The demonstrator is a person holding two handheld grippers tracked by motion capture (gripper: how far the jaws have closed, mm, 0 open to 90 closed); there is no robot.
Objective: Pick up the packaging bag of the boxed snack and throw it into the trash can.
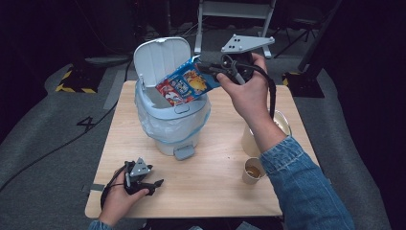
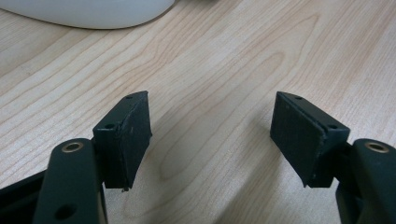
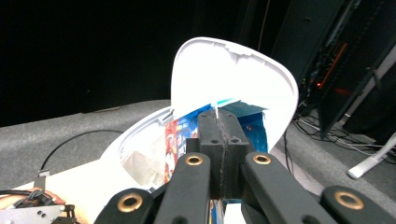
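Observation:
A white pedal bin [image 1: 171, 125] with a clear liner stands mid-table, its lid [image 1: 160, 56] raised. Over its mouth hangs a blue and red snack packet [image 1: 186, 86], tilted down into the opening, with my right gripper [image 1: 214, 72] shut on its upper end. In the right gripper view the shut jaws pinch the packet [image 3: 175, 135] in front of the lid [image 3: 238, 79]. My left gripper [image 1: 157, 183] rests on the table [image 1: 215, 191] near the front left, open. The left gripper view shows its pads [image 2: 130, 135] wide apart over bare wood, with nothing between them.
A paper cup [image 1: 253, 171] with brown liquid stands right of the bin, near my right forearm. Behind it a larger cream cup [image 1: 282, 122] is partly hidden by the arm. The bin's pedal [image 1: 184, 152] faces the table's front. Dark floor and equipment stands surround the table.

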